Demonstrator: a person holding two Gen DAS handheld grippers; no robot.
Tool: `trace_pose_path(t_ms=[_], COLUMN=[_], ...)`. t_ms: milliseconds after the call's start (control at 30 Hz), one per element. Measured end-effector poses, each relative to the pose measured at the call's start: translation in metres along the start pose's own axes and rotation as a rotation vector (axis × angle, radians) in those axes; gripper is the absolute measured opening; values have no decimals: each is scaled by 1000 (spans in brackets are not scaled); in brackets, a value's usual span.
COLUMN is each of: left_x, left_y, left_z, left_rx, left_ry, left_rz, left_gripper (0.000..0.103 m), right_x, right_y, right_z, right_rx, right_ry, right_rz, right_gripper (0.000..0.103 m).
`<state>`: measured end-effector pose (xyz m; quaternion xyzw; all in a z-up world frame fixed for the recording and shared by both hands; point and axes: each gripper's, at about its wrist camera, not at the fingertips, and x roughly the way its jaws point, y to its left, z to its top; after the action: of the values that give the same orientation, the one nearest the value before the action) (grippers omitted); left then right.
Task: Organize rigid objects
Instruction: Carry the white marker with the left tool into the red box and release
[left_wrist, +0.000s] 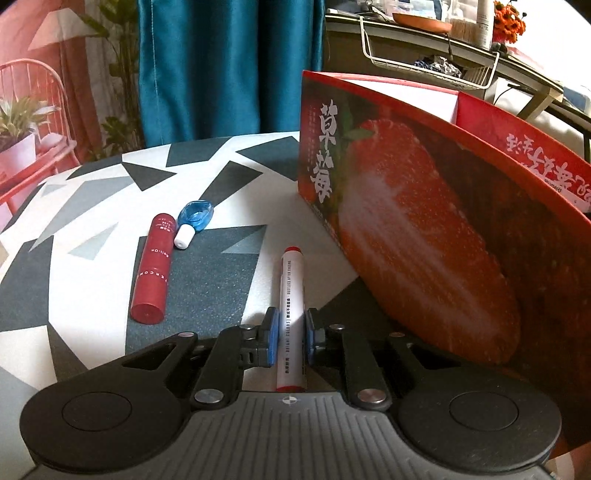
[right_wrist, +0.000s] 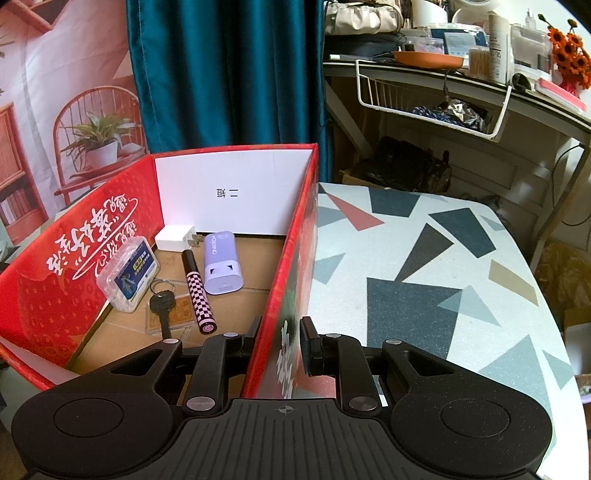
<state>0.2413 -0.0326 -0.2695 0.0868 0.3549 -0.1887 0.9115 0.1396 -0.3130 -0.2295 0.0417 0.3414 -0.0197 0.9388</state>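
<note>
My left gripper (left_wrist: 291, 338) is shut on a white marker with red ends (left_wrist: 291, 295), held low over the patterned table, left of the red strawberry box (left_wrist: 424, 236). A red tube (left_wrist: 151, 273) and a blue-and-white correction tape (left_wrist: 194, 218) lie on the table to the left. My right gripper (right_wrist: 280, 345) straddles the box's right wall (right_wrist: 295, 258), one finger inside, one outside, closed on it. Inside the box lie a white charger (right_wrist: 173, 238), a lilac case (right_wrist: 221, 264), a checkered pen (right_wrist: 199, 295), a key (right_wrist: 162, 306) and a clear plastic box (right_wrist: 127, 273).
The patterned table (right_wrist: 424, 277) stretches right of the box. A blue curtain (left_wrist: 229, 70) hangs behind. A cluttered shelf with a white wire basket (right_wrist: 432, 107) stands at the back right.
</note>
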Motion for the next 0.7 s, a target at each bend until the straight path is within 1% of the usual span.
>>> trace_pose_path(t_ms=[333, 467, 700], left_x=[0, -1, -10], left_y=[0, 2, 7], left_z=[2, 2, 8], left_rx=[-4, -20, -57], left_ry=[8, 11, -23], left_rz=[-4, -8, -16], left_gripper=[16, 16, 16], right_x=[0, -1, -1], right_y=[0, 2, 5], right_z=[0, 1, 1], right_rx=[1, -14, -30], right_ry=[0, -1, 0], right_rz=[-6, -14, -26], right_gripper=[18, 18, 18])
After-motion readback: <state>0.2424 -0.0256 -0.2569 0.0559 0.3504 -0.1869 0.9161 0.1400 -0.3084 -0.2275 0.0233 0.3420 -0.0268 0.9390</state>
